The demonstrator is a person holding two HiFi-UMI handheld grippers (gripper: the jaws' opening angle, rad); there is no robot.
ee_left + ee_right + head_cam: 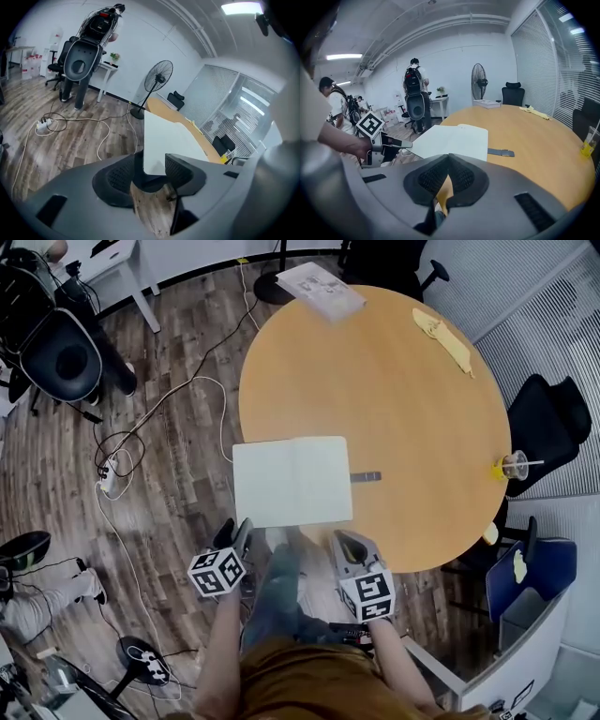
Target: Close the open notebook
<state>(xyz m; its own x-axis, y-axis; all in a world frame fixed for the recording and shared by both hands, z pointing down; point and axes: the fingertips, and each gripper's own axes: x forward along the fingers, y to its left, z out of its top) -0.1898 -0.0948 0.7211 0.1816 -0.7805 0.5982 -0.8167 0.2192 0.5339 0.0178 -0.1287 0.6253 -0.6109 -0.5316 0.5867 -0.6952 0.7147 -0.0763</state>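
The open white-paged notebook point(292, 480) lies flat on the round tan wooden table point(403, 381), overhanging its near left edge. The left gripper point(246, 526) has its jaws spread, with the notebook's near corner seemingly loose between them. The right gripper point(345, 538) has its jaws clenched on nothing.

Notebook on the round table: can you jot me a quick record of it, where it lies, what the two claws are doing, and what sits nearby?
Notebook: open, flat, white pages up
Place: near edge of the table, left part hanging past the rim
Left claw: open, notebook's corner between its jaws, not pinched
Right claw: shut, empty, short of the notebook
Beside it: small dark strip on its right
Table's right edge: cup with straw
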